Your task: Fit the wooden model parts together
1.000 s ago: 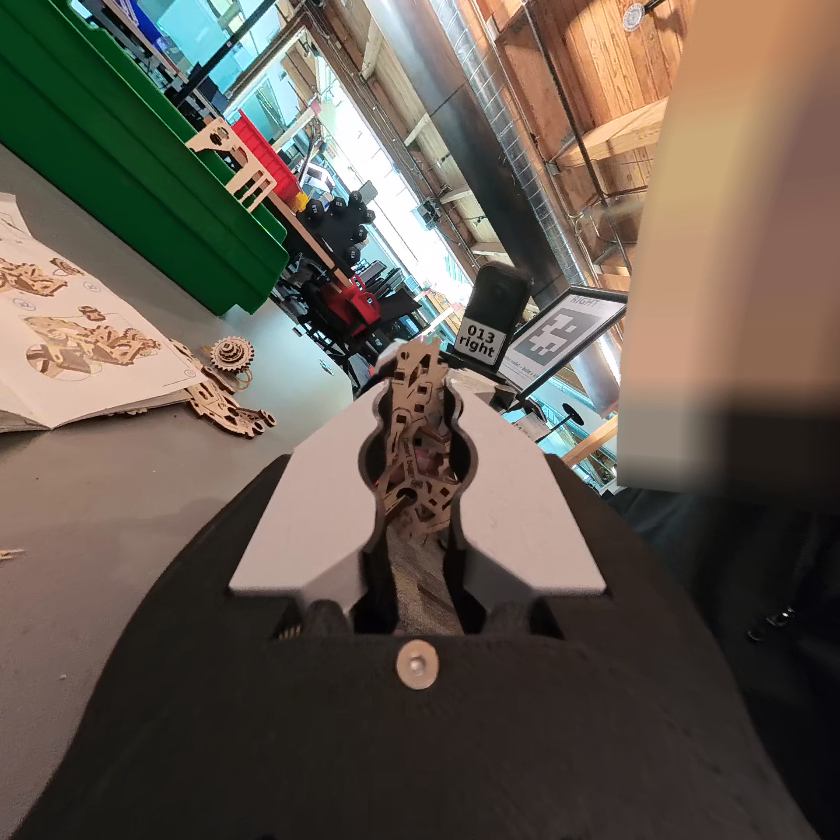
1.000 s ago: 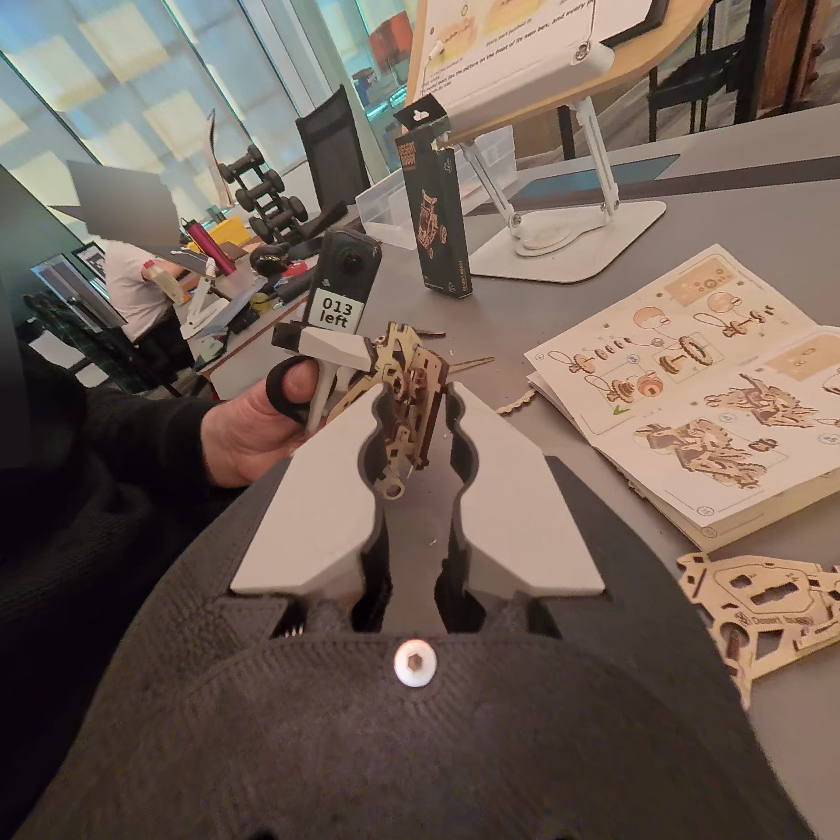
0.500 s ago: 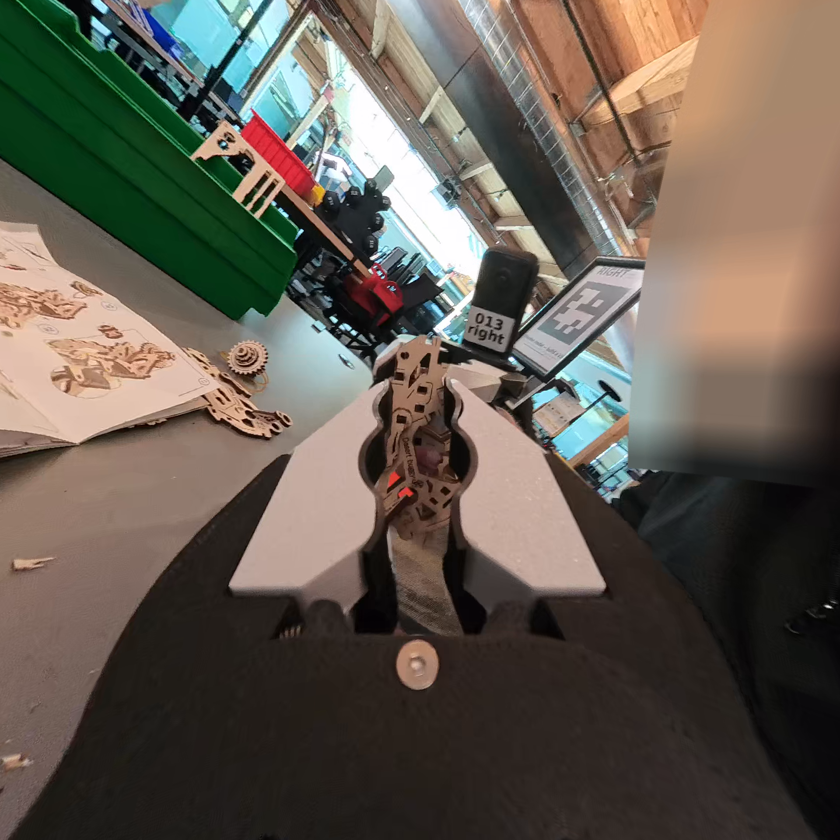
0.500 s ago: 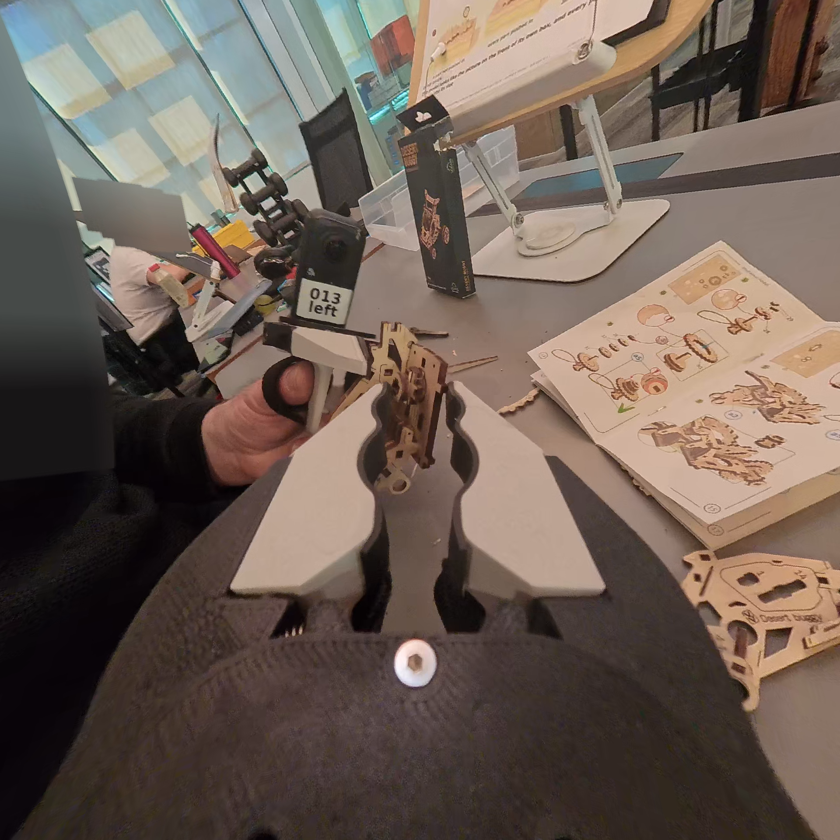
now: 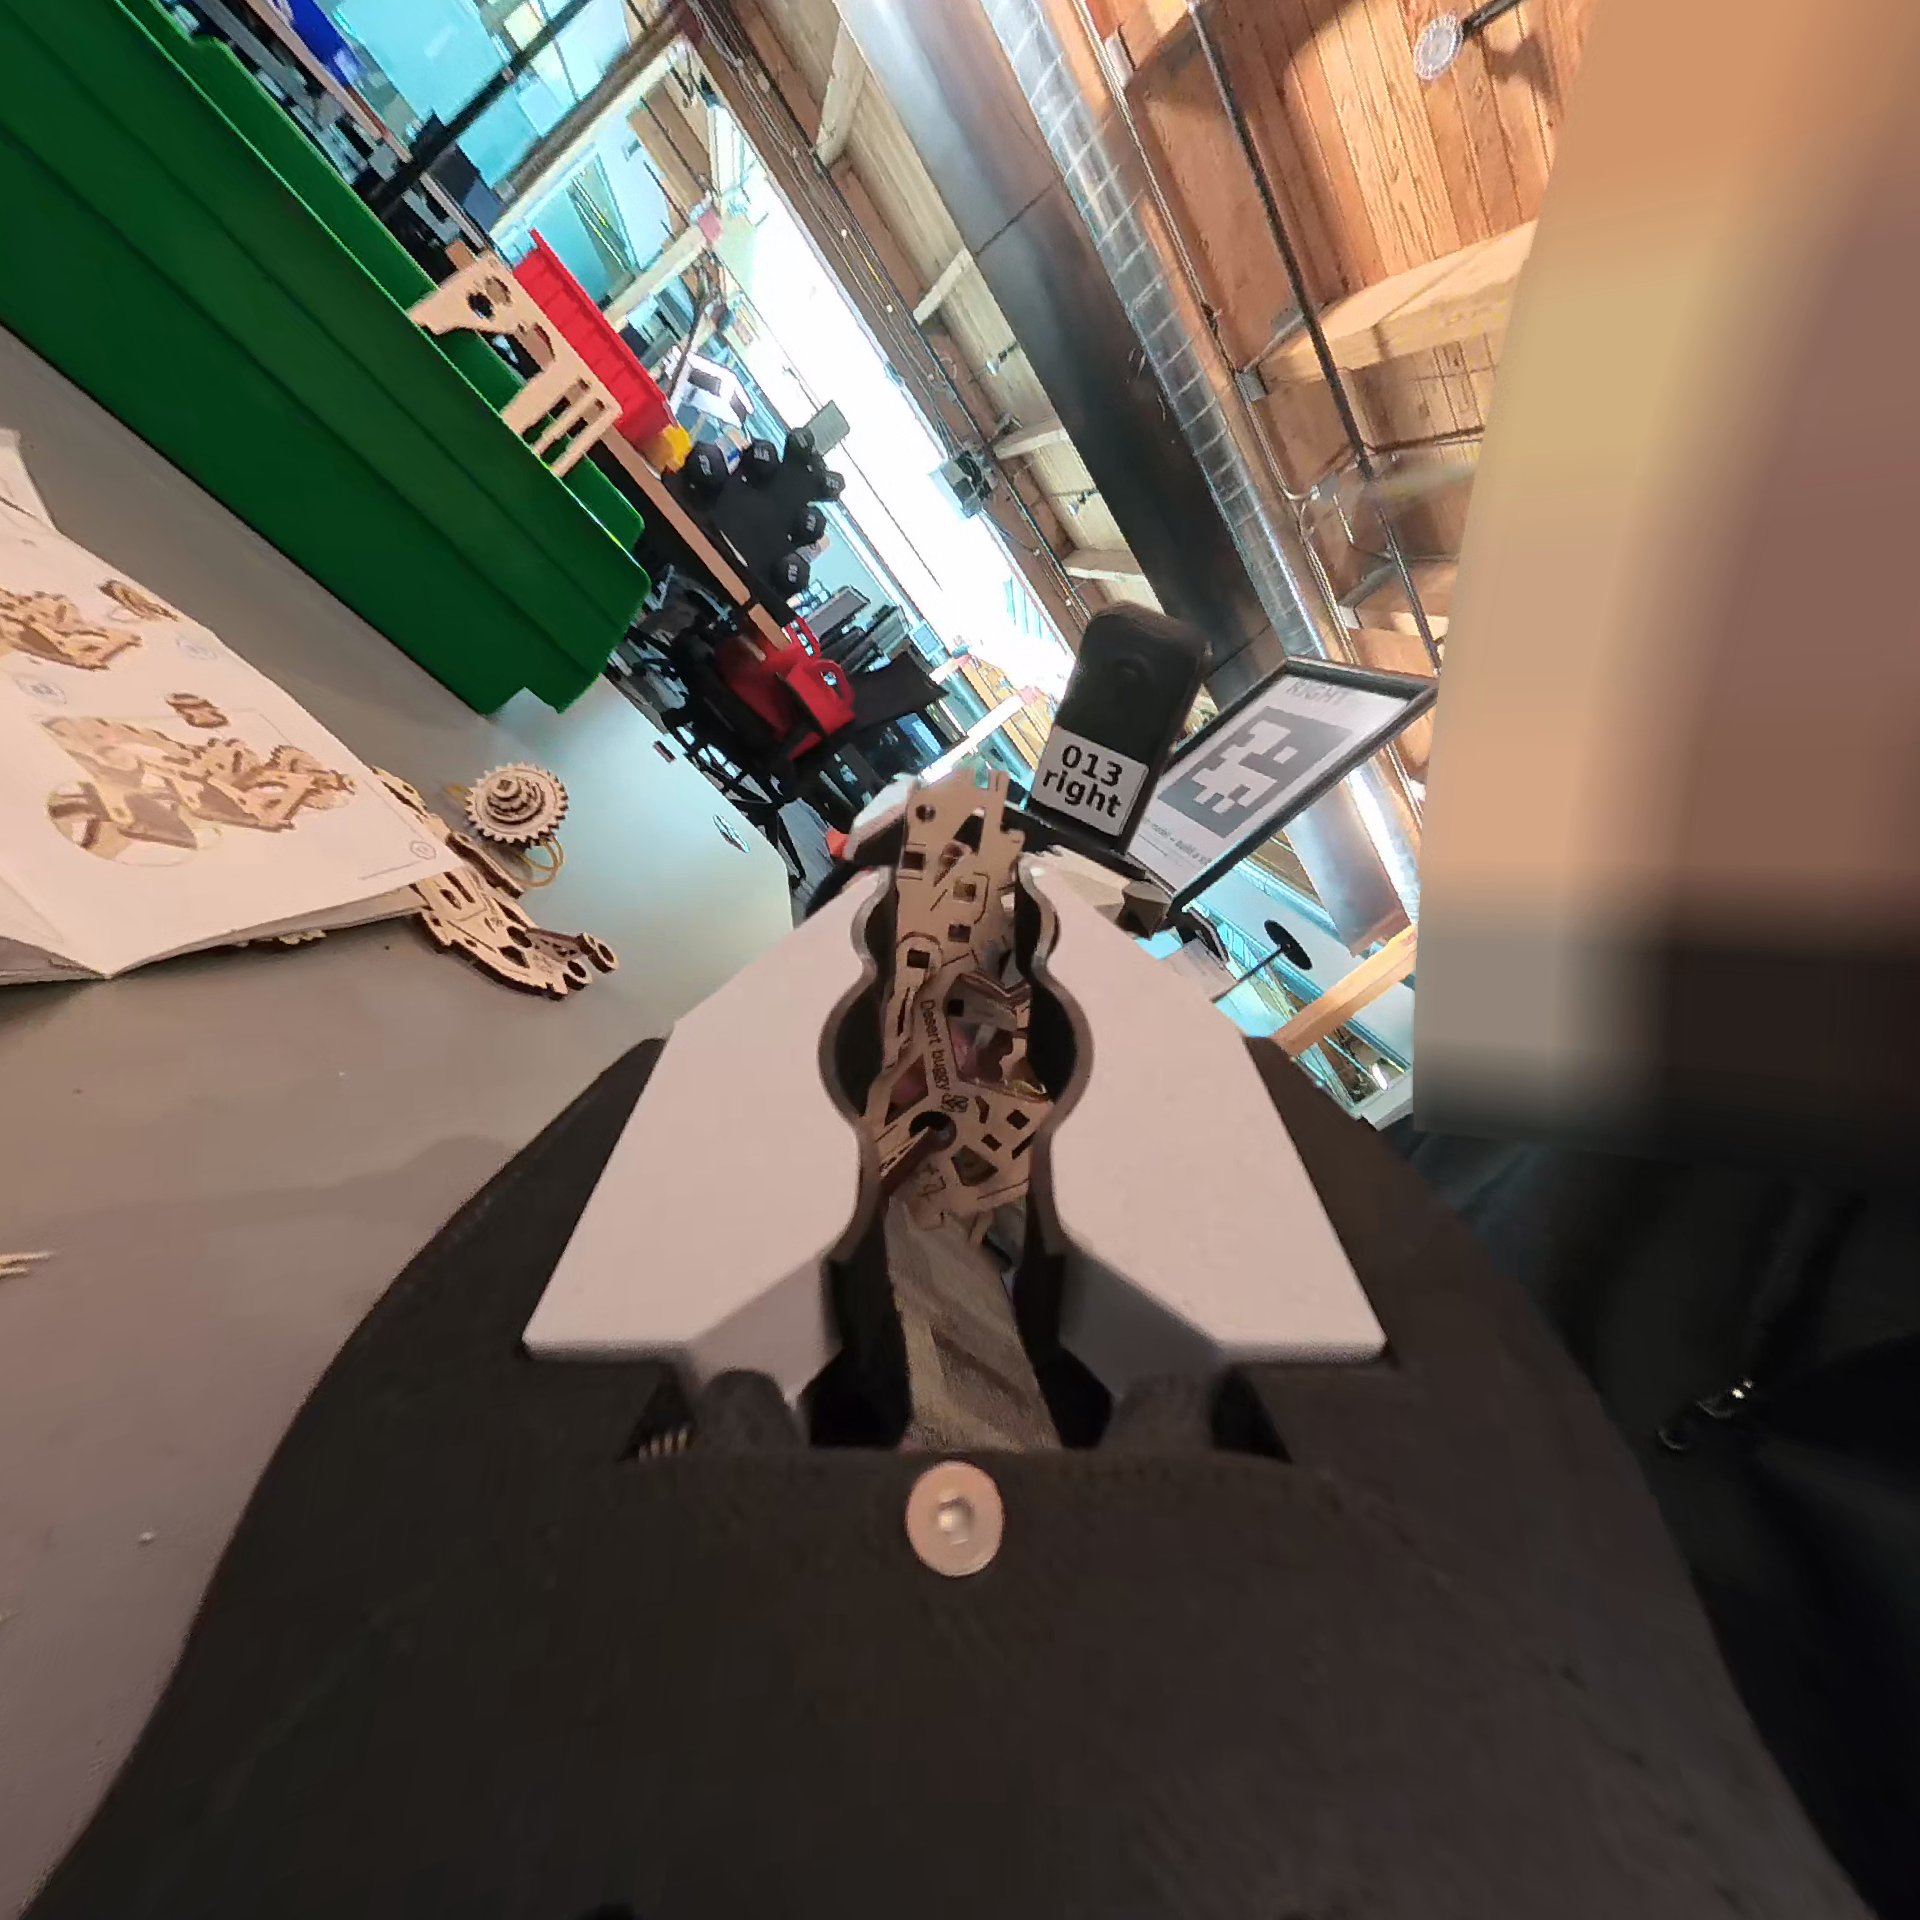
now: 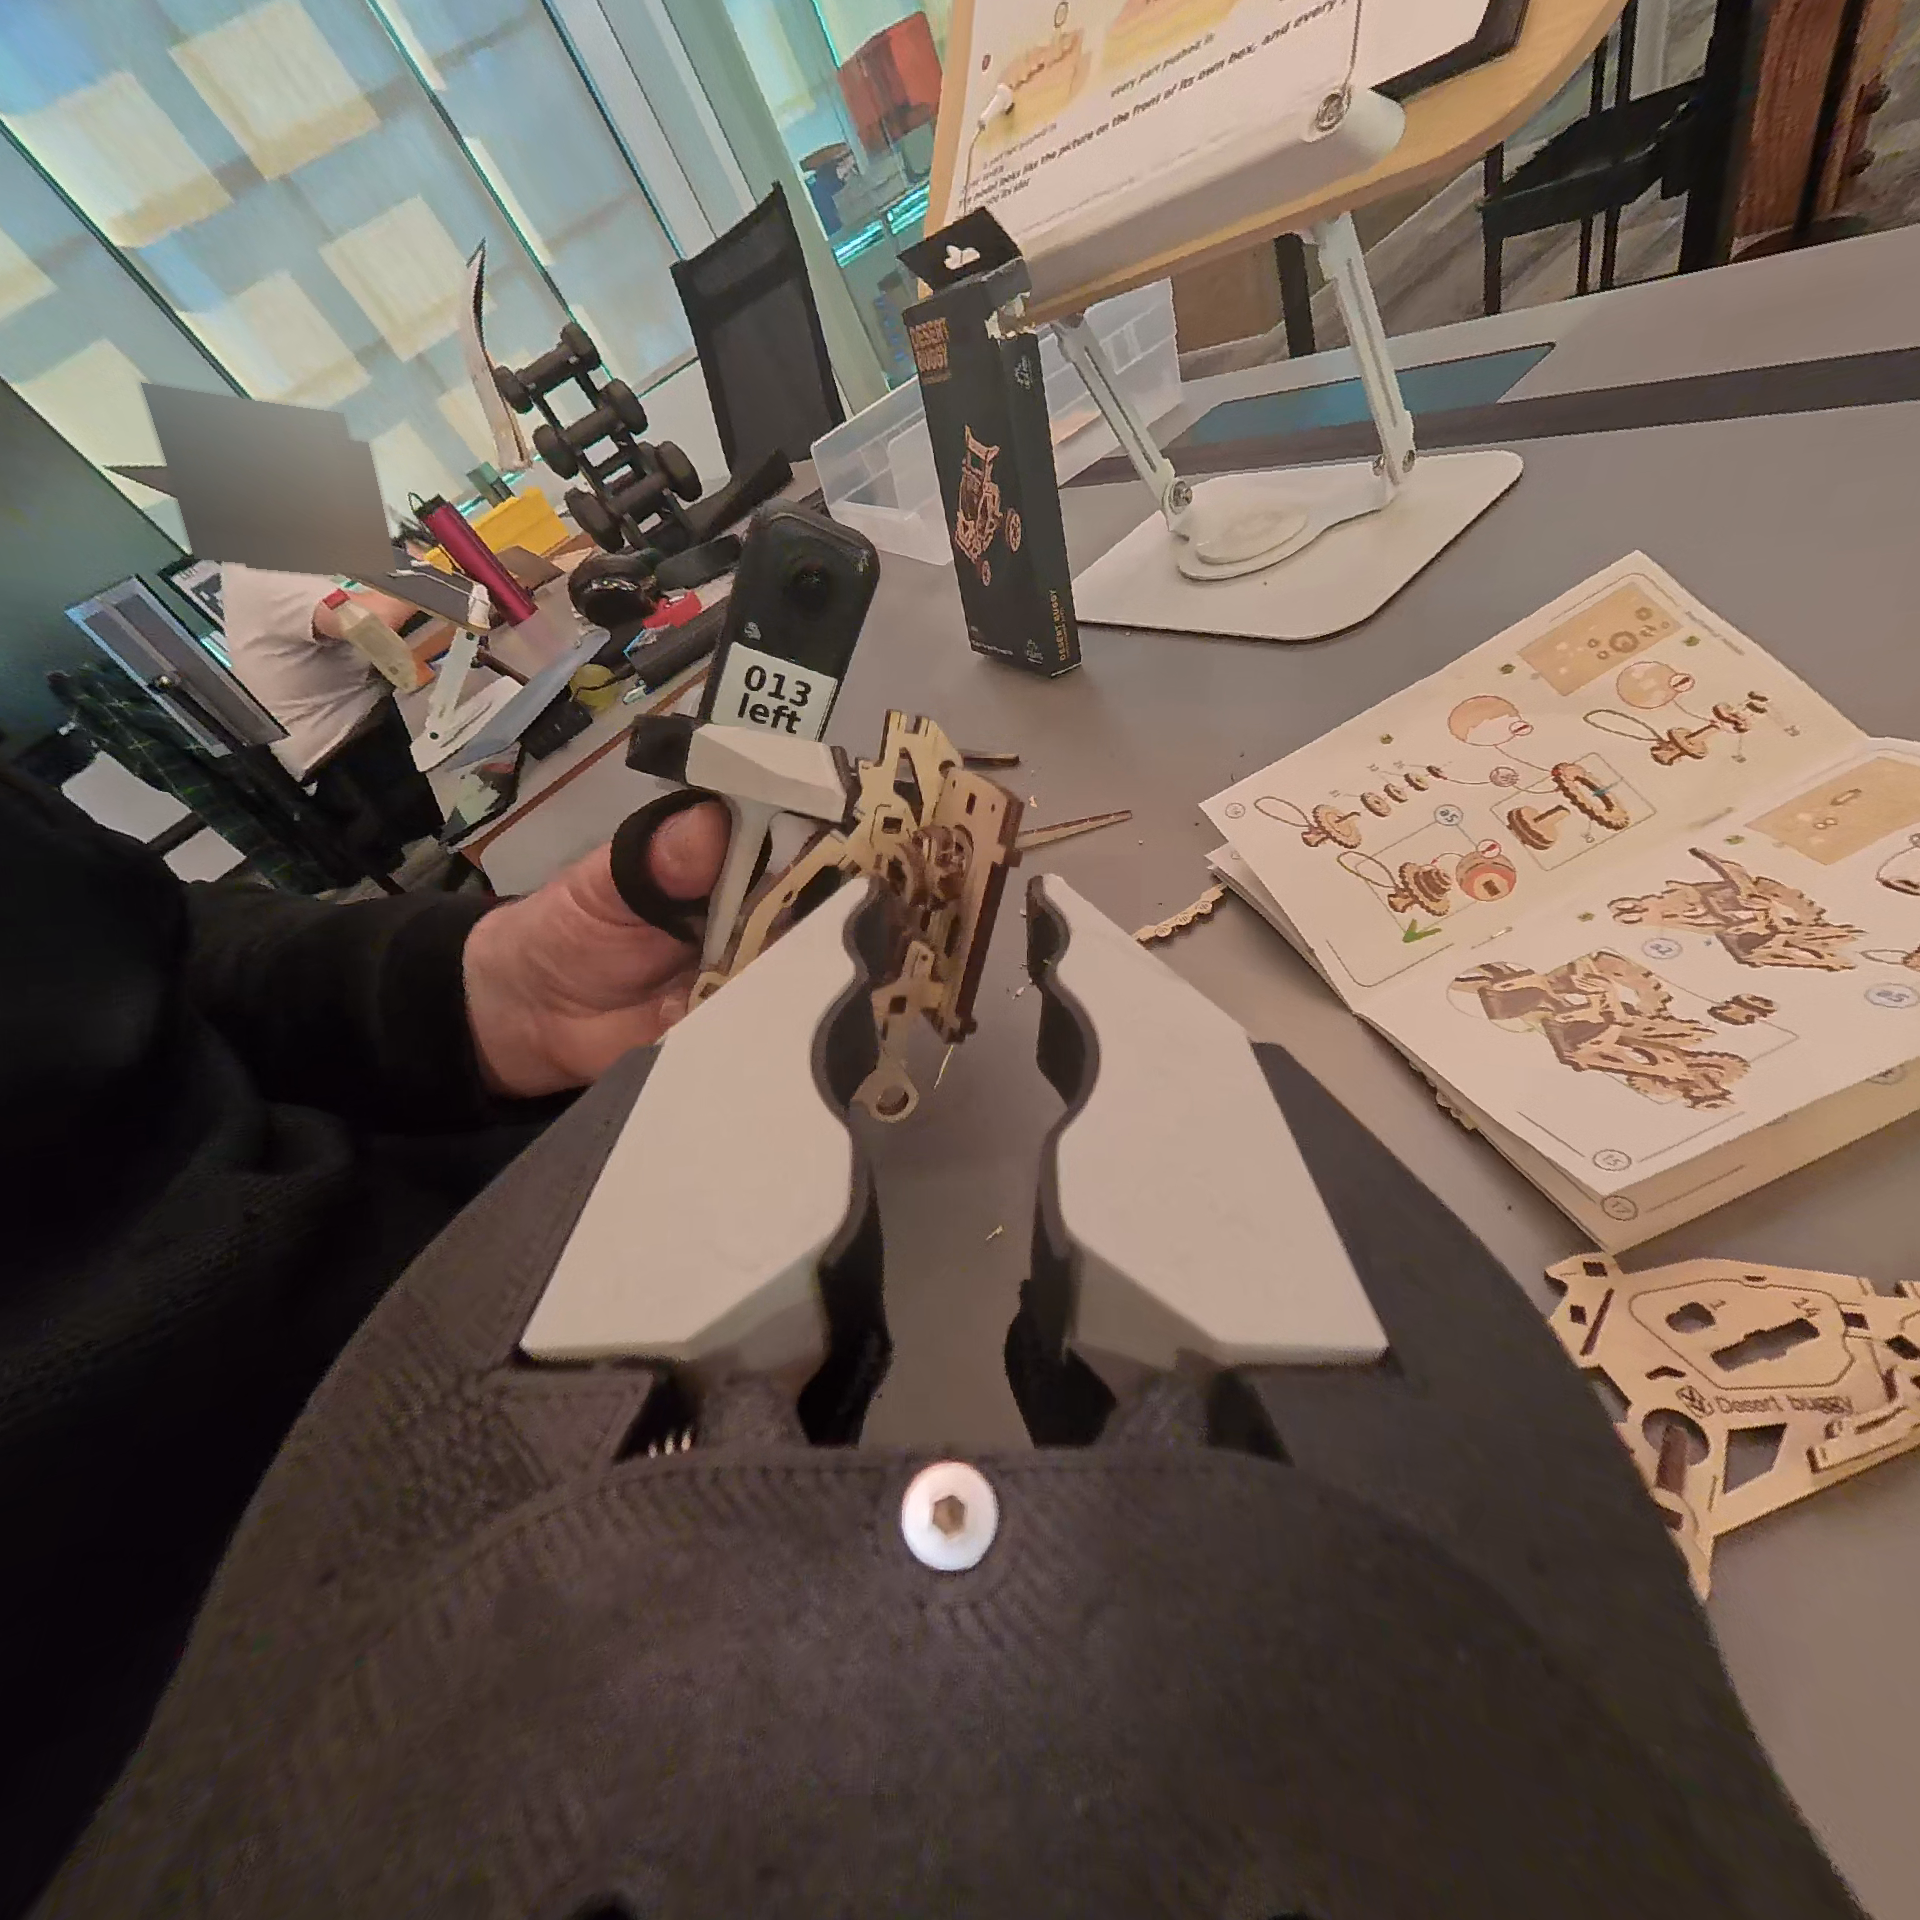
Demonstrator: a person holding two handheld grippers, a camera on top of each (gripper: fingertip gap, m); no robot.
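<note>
My left gripper [image 5: 951,899] is shut on a partly built wooden model [image 5: 951,1023] and holds it upright above the grey table. In the right wrist view the left gripper [image 6: 790,821], held by a hand, carries the model [image 6: 925,883] at the tips of my right gripper [image 6: 948,904]. The right gripper's jaws stand apart on either side of the model's lower edge. I cannot tell whether the right fingers [image 6: 1132,1091] touch it. A small ring-ended wooden arm [image 6: 888,1091] hangs from the model's bottom.
An open instruction booklet [image 6: 1621,883] lies to the right, with a flat wooden frame piece [image 6: 1745,1392] in front of it. A black kit box [image 6: 997,499] and a white stand [image 6: 1299,540] are behind. Green bins [image 5: 312,364], a wooden gear [image 5: 514,805] and another part [image 5: 509,935] are at left. Less than 4 cm separates the two grippers' tips.
The left gripper has tilted slightly back and forth with the model in it. The right gripper stays open around the model's lower edge, with little movement.
</note>
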